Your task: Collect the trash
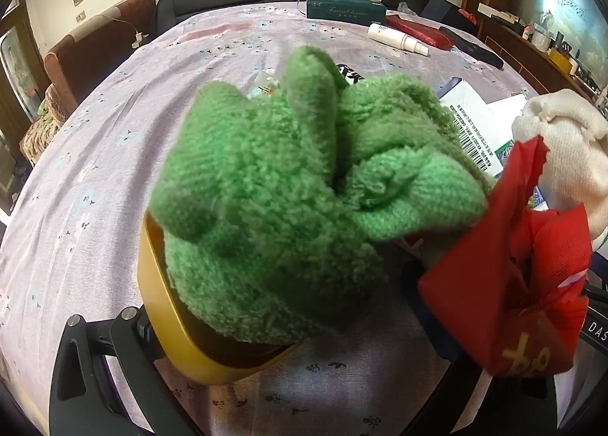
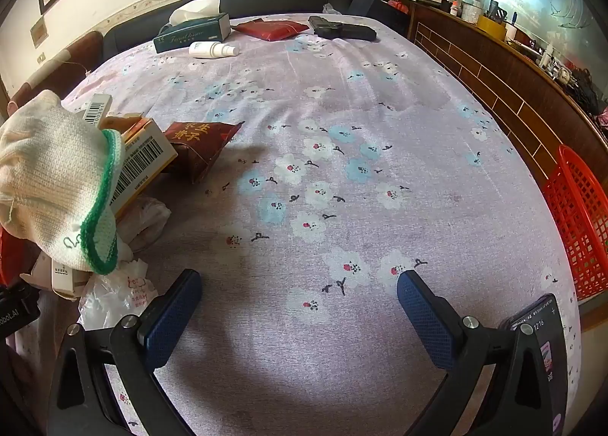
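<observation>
— What's in the left gripper (image 1: 288, 303)?
— A yellow container (image 1: 167, 318) with a green fuzzy glove (image 1: 273, 185) piled in it blocks the fingertips; I cannot tell its state. A red wrapper (image 1: 505, 284) sits just right.

— And the right gripper (image 2: 300, 306)?
— Spread wide, empty, over the floral tablecloth (image 2: 342, 132). The trash pile (image 2: 144, 170) of boxes and wrappers lies left, beside a white glove (image 2: 49, 177); a red basket (image 2: 577, 219) stands right.

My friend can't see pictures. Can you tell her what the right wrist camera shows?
The open right gripper hovers over a flowery tablecloth. At left, a white glove lies on a trash pile; a red basket is at right.
</observation>
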A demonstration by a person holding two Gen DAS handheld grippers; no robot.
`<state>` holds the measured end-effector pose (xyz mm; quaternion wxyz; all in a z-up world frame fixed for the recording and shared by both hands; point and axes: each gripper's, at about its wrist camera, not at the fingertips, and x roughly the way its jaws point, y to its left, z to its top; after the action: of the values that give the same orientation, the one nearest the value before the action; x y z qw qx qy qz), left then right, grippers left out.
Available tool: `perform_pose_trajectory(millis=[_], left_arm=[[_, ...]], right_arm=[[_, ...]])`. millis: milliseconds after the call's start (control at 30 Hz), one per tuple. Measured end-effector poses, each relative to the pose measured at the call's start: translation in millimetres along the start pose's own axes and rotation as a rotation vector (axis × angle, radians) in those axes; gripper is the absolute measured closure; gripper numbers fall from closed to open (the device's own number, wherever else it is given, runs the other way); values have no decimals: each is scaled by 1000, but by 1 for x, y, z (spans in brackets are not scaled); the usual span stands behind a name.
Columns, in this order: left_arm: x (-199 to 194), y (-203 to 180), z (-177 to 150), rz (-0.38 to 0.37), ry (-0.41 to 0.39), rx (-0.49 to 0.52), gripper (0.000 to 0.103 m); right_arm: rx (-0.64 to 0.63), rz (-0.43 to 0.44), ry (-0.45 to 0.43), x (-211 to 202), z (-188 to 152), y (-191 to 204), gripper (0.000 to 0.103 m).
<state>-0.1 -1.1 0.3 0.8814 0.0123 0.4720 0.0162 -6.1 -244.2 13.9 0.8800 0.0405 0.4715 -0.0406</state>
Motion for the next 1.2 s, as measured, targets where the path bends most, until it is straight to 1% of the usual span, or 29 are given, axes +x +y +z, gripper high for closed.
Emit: perform_pose_trajectory(millis=[100,200,267,300,367,400,433,467,533,567,633,700,767,800,833,867,933,967,1100,1133,1200], left_arm=[[0,0,0,-17,3,-14,0],[-3,0,-3,-6,-8,-15,0],[-12,-6,-7,-1,-46,21,0],[-21,-7,-6,6,-86,32,0],[-38,-8,-6,28,-140,27,0],[-50,-6,-9,11,-169,25,0],[-58,-5,-12,1,-180,22,0],[-67,-6,-14,-2,-193,17,0],[-85,-5,-22,6,-243,19,0],[-93,-6,-26,11,-264,25,0],[-110,-11,-37,30,-338,38,0],[-129,-15,-53,27,-394,42,0],[-139,-16,-63,23,-445,20,0],[-145,-15,-69,5,-470,4,0],[-147,-15,-74,5,-481,-10,0],[-150,-17,-79,11,-494,-18,0],[-160,-19,-91,41,-537,-28,0],[-163,-21,-97,55,-552,-20,0],[-170,-23,-112,50,-539,-24,0],[-172,-22,-116,44,-535,-30,0],[-175,-22,-120,48,-532,-26,0]], right_arm=[[-4,-5,-2,0,0,0,0],[0,-4,-3,0,0,0,0],[0,-3,-4,0,0,0,0],[-6,-1,-5,0,0,0,0],[-45,29,8,0,2,-3,0],[-74,47,29,0,2,-4,0],[-90,56,48,0,3,-5,0],[-91,61,42,-5,1,-11,1],[-100,71,-20,-26,-6,-18,1],[-113,62,-42,-35,-10,-19,1],[-117,38,-102,-59,-20,-28,1],[-129,28,-168,-84,-31,-36,1],[-131,-8,-234,-105,-41,-38,2],[-123,-17,-260,-114,-44,-43,2],[-109,-16,-285,-125,-51,-47,3],[-97,-15,-306,-134,-56,-51,5],[-91,-25,-347,-147,-69,-53,5],[-86,-27,-363,-152,-75,-53,5],[-95,2,-387,-164,-95,-54,7],[-95,7,-391,-166,-96,-54,9],[-93,28,-385,-167,-99,-54,10]])
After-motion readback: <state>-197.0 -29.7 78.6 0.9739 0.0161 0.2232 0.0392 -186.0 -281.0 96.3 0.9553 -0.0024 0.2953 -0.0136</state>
